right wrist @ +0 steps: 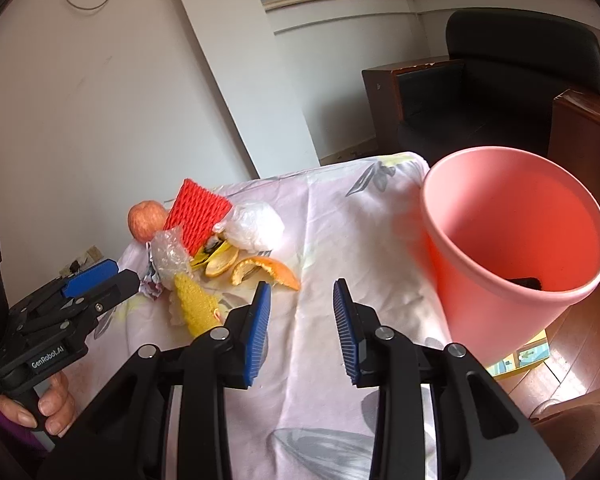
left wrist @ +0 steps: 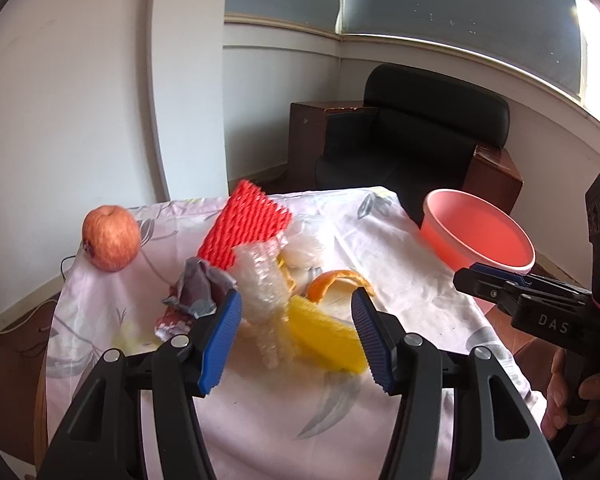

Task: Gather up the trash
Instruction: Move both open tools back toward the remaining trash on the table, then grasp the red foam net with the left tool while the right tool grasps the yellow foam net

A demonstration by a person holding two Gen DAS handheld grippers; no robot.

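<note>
A heap of trash lies on the cloth-covered table (left wrist: 412, 280): red foam net (left wrist: 244, 228), clear bubble wrap (left wrist: 260, 284), yellow foam net (left wrist: 324, 332), orange peel (left wrist: 336, 280), a crumpled grey wrapper (left wrist: 198, 292) and a white plastic wad (right wrist: 252, 224). My left gripper (left wrist: 296, 336) is open, its jaws on either side of the bubble wrap and yellow net. My right gripper (right wrist: 302, 328) is open and empty over bare cloth, right of the heap. A pink bin (right wrist: 512, 248) stands at the table's right edge, a dark item inside.
A red apple (left wrist: 110, 238) sits at the far left of the table. A black armchair (left wrist: 416, 140) with wooden sides stands behind the table. White walls and a window lie beyond. Wooden floor shows to the right.
</note>
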